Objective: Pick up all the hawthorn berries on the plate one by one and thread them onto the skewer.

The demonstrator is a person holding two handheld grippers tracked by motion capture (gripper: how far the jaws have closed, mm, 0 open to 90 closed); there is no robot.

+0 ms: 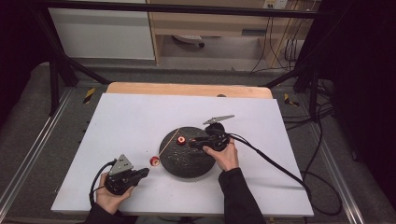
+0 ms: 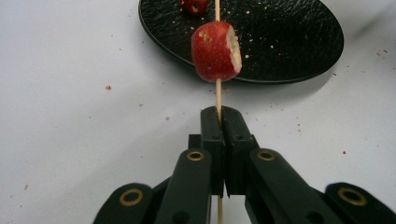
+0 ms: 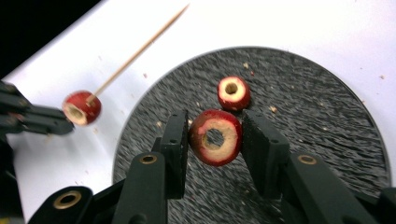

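1. Clamping a cored red fruit ring [image 3: 215, 137] between its jaws, right gripper [image 3: 214, 140] sits over the black plate [image 3: 327, 140]; ring looks lifted off the surface.
2. Second ring [image 3: 233, 93] lies on the plate just beyond.
3. Left gripper [image 2: 220, 122] jaws closed on a wooden skewer [image 2: 217, 95], off the plate's left edge.
4. Third fruit piece [image 2: 215, 51] threaded on the skewer, just past the jaws, near plate rim.
5. White table [image 1: 130, 116] with crumbs around.
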